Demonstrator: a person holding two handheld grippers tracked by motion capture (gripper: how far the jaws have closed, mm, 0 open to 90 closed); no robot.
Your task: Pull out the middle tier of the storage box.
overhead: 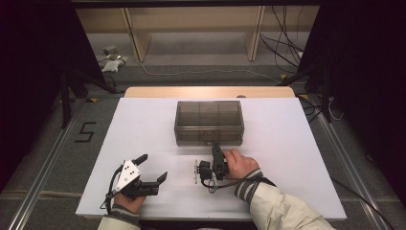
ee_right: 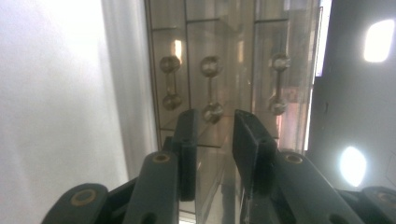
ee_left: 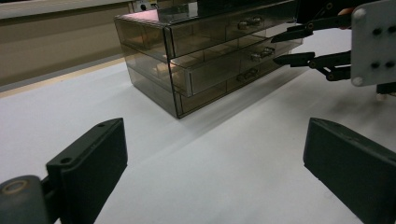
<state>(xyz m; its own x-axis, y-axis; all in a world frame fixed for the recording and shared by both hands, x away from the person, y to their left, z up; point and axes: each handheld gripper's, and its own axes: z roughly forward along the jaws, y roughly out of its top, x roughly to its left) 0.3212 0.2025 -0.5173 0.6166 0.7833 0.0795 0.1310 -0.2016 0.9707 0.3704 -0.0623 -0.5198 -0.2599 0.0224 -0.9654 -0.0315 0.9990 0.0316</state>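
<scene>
A smoky see-through drawer box (overhead: pixel 209 122) stands in the middle of the white table (overhead: pixel 287 143), its three drawer fronts facing me. In the right gripper view the box (ee_right: pixel 243 56) appears turned sideways, with three small knobbed handles. My right gripper (overhead: pixel 215 145) points at the box front, its jaws a narrow gap apart. The middle handle (ee_right: pixel 211 88) lies just beyond its tips (ee_right: pixel 215 116), not clamped. In the left gripper view the middle drawer (ee_left: pixel 219 74) sticks out slightly, and the right gripper (ee_left: pixel 280 49) hovers by its handle. My left gripper (overhead: pixel 154 166) rests wide open and empty at the near left.
A wooden strip (overhead: pixel 209 92) edges the table's far side. Beyond it are a light wooden shelf frame (overhead: pixel 196 28) and loose cables (overhead: pixel 287 52) on the floor. Dark stands (overhead: pixel 67 91) flank the table. White tabletop (ee_left: pixel 210 163) lies between the left jaws.
</scene>
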